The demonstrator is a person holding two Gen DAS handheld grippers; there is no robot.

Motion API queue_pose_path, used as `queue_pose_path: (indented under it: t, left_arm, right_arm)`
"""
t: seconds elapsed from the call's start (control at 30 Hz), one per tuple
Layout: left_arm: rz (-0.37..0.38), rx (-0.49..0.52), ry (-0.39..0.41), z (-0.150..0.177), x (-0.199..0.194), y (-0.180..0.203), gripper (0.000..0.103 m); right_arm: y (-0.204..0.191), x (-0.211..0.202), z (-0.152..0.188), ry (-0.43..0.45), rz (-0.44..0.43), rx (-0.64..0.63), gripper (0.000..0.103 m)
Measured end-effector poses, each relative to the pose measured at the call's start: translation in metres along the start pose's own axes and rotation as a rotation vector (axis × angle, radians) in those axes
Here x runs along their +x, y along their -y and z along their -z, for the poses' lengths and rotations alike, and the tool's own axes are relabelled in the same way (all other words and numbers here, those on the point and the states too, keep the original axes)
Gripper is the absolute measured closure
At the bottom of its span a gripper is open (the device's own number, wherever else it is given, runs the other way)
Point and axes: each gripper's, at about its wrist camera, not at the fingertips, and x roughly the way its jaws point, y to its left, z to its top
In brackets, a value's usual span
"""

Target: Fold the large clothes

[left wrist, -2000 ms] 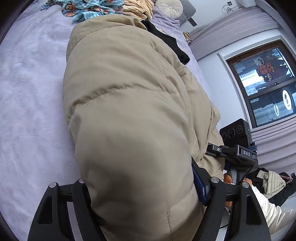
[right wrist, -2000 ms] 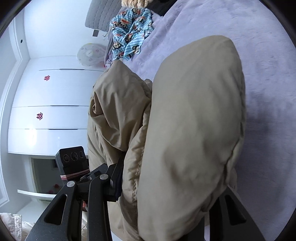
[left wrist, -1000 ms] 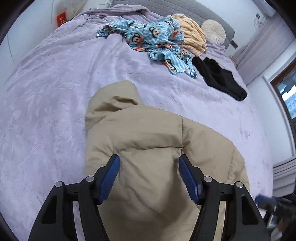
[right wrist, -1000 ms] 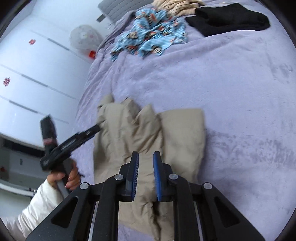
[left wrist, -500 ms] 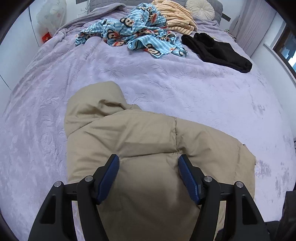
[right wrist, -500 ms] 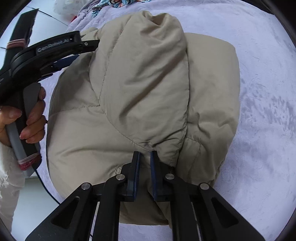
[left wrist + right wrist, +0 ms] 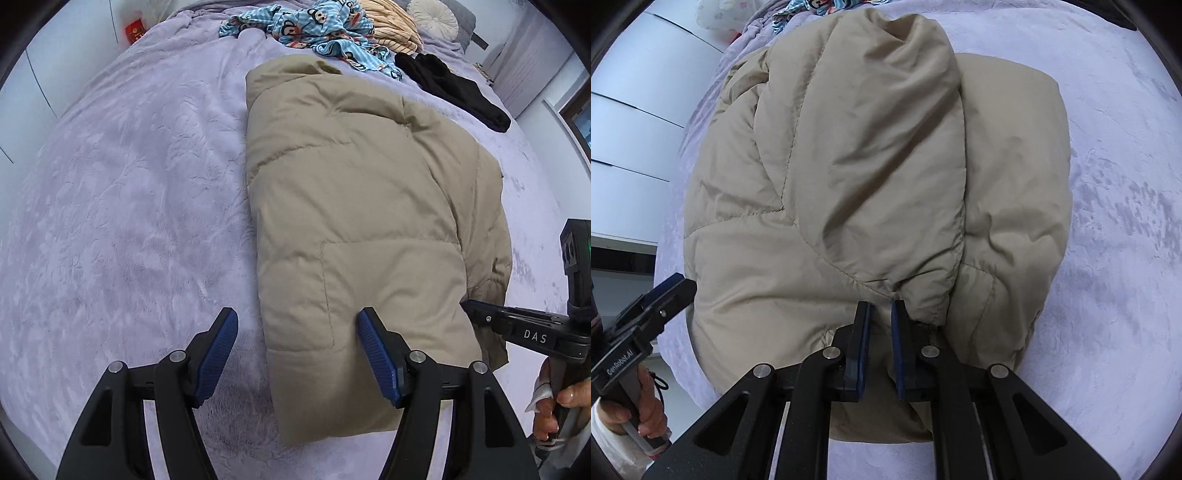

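padded beige jacket (image 7: pixel 354 206) lies folded into a thick bundle on the purple bedspread (image 7: pixel 122 192), near the foot edge, probably so both tools can reach it from the bedside. left gripper (image 7: pixel 297 356) hangs above the bundle's near left corner with its jaws well apart and nothing between the pads; one blue pad is over the blanket, the other over the fabric, a stance that looks ready to straddle that edge. right gripper (image 7: pixel 880 338) sits low at the near edge, jaws nearly together after just closing; whether they pinch a little fabric or nothing i cannot tell. its pads meet the spot where the folded-over flap ends, likely to tuck or press it flat. counted: one jacket, two grippers, three other garments heaped at the far end, namely a blue cartoon-print piece (image 7: pixel 314 26), a striped tan one (image 7: pixel 391 29) and a black one (image 7: pixel 454 92), plus one round cushion (image 7: pixel 432 16).
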Motion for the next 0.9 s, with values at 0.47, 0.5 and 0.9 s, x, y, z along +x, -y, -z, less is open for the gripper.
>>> queue_pose_path:
  t: [0.47, 0.5, 0.9]
  left_arm:
    - [-0.008, 0.018, -0.051, 0.003, -0.013, -0.004, 0.034]
    - [-0.011, 0.019, -0.053, 0.004, -0.014, -0.004, 0.034]
    - [-0.046, 0.009, -0.036, 0.017, -0.038, 0.002, 0.0]
  right_arm:
    - [-0.013, -0.033, 0.033, -0.043, 0.076, 0.081, 0.088]
    - [-0.014, -0.034, 0.036, -0.044, 0.077, 0.088, 0.088]
    - [-0.008, -0.053, 0.048, -0.053, 0.07, 0.09, 0.087]
